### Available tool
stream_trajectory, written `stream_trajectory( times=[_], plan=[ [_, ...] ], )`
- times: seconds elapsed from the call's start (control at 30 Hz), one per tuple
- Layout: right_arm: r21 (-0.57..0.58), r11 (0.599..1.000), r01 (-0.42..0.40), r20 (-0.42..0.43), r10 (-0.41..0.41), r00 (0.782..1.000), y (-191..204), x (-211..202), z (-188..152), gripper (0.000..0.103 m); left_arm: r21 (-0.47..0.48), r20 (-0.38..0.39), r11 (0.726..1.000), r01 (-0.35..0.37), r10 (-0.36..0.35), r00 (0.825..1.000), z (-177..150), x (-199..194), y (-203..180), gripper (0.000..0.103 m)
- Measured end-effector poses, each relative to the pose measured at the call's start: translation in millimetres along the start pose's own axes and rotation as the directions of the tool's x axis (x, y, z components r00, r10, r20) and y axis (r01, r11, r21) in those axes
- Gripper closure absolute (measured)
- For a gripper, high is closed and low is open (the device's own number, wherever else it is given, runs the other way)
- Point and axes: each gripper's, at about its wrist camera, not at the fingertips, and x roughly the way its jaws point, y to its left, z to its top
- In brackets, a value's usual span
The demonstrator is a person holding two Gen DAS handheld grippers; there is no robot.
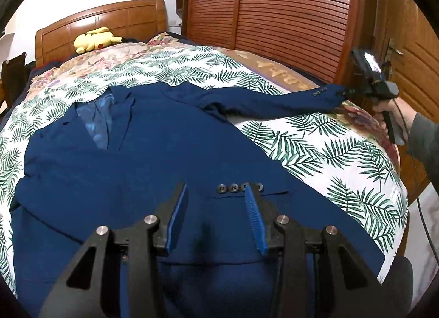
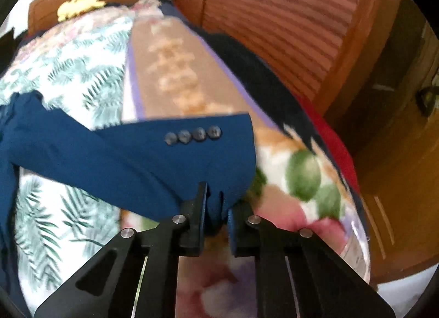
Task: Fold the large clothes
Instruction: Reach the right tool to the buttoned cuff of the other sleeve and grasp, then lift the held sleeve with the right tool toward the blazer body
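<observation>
Jacket [image 1: 142, 169]: navy suit jacket, front up, spread across the middle and lower part of the left wrist view on the leaf-print bedcover [image 1: 315, 148].
Right gripper [image 2: 216, 202]: jaws together, clamped on the cuff edge of the right sleeve [image 2: 137, 153], low centre of the right wrist view; four cuff buttons [image 2: 193, 134] sit just above the bite.
Left gripper [image 1: 218, 200]: jaws apart, over the jacket's lower front, nothing pinched; the right finger [image 1: 255, 216] overlaps a second row of buttons [image 1: 233, 188].
Sleeve position: stretched out toward the right edge of the left wrist view, where a hand [image 1: 389, 115] holds the gripper.
Risk 1: bite looks shallow, right on the cuff edge; a quick pull could slip it free.
Risk 2: nothing pins the body, so dragging the sleeve may shift or rumple it.
Unclear: right wrist view is motion-blurred, so grip depth is uncertain; hem is cut off at the bottom; whether the left fingertips touch cloth cannot be told.
</observation>
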Motion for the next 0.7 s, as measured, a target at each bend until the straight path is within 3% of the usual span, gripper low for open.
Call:
stream_trajectory(
  times=[0.13,0.33,0.7],
  plan=[
    [-0.032,0.999,-0.034,0.1,0.037,0.994,17.2,-40.0,13.9,0.095,-0.004,0.011,1.0,0.001,-0.001,1.0,0.8,-7.6,3.0,0.061],
    [-0.112,0.99,-0.084,0.237,0.108,0.966,58.9,-108.5,39.1,0.095,-0.019,0.042,1.0,-0.004,0.005,0.999,-0.6,-29.4,14.9,0.061],
    [-0.282,0.942,-0.179,0.394,0.284,0.874,171.7,-218.8,65.5,0.096,-0.071,0.094,0.996,-0.054,0.061,0.994,-15.9,-87.0,61.2,0.061]
  ],
)
